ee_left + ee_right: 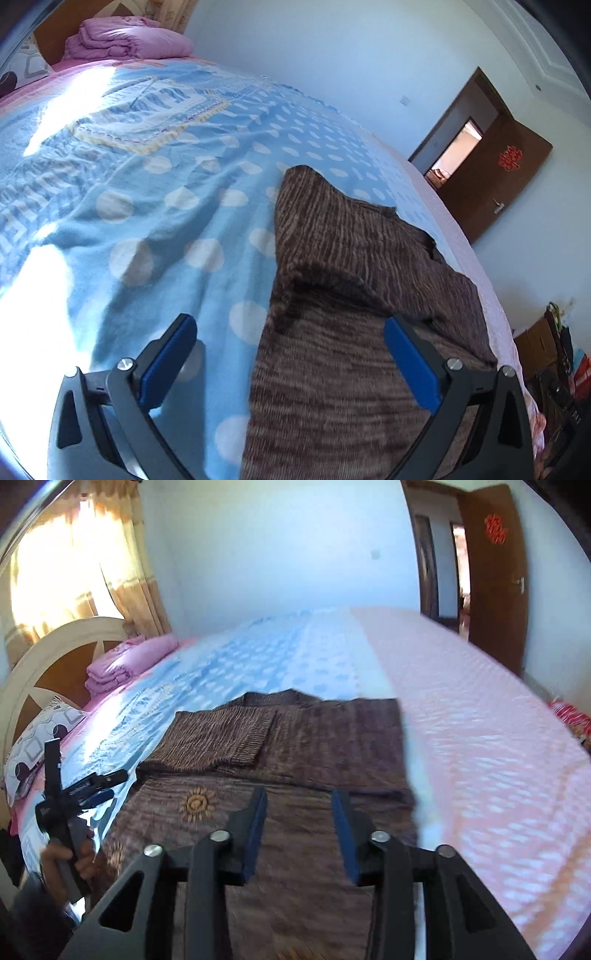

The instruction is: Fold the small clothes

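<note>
Left gripper point(290, 354) jaws stand wide apart, nothing between the pads; the brown knit garment point(354, 302) lies flat on the blue dotted blanket point(166, 221), its left edge running below the gap, its folded sleeve just ahead of the right pad. Right gripper point(299, 830) jaws are partly open, holding nothing, hanging over the same garment point(295, 746); its sun motif point(195, 804) sits left of the left finger, the folded part straight ahead. Pink sheet point(480, 720) lies right of the jaws. A hand point(79, 860) holds the left tool at far left.
</note>
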`<state>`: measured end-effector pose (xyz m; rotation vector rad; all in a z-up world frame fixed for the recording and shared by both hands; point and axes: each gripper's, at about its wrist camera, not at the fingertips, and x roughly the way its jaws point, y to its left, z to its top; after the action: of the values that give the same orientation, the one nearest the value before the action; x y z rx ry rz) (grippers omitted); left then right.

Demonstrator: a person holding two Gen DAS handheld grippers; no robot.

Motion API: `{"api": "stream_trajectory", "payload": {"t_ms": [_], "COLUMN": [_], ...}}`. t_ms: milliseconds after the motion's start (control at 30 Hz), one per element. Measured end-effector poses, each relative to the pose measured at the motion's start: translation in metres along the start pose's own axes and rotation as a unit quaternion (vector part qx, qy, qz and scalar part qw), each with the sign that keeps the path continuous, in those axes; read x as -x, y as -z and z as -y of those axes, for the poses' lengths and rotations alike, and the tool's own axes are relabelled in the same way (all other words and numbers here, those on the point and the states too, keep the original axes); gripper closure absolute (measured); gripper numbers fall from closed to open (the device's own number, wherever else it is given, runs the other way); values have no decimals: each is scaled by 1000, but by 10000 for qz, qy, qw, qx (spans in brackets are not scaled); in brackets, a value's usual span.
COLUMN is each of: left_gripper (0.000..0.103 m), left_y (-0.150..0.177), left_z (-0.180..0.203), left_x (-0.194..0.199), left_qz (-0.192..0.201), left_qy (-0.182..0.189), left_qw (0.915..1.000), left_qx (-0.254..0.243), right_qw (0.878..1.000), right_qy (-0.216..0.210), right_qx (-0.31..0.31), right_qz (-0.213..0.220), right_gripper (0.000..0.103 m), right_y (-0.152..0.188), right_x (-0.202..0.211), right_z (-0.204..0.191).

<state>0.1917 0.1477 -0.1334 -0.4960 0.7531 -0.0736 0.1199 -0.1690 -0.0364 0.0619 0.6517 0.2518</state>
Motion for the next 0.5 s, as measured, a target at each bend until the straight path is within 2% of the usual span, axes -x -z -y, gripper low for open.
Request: {"api": "stream_trajectory", "payload": {"t_ms": [67,133,200,300,500], "left_gripper": [0,0,0,0,0], "left_y": [12,24,38,63,120], "left_z": [-2,-3,-4,-4,-2], "left_x": [30,56,81,110,128], "left_qz": [37,-25,-117,-327,-1018], "left_qy": [37,-79,-77,119,361], "left_qw": [9993,9969,9937,9894,9793], "left_qx": [-365,-777,-1115,-1409,-1714], "right_qw": [9997,9992,9990,9983,9939], "right_qy": [139,191,-27,-322,-1054], "right_qx": [104,51,-114,-167,96], "right_qz": [193,349,424,464,305], "right_gripper": [58,58,58,58,58], "right_y": [10,17,20,23,31], "right_x": [34,68,90,113,148], "right_z": [8,18,28,31,18]}}
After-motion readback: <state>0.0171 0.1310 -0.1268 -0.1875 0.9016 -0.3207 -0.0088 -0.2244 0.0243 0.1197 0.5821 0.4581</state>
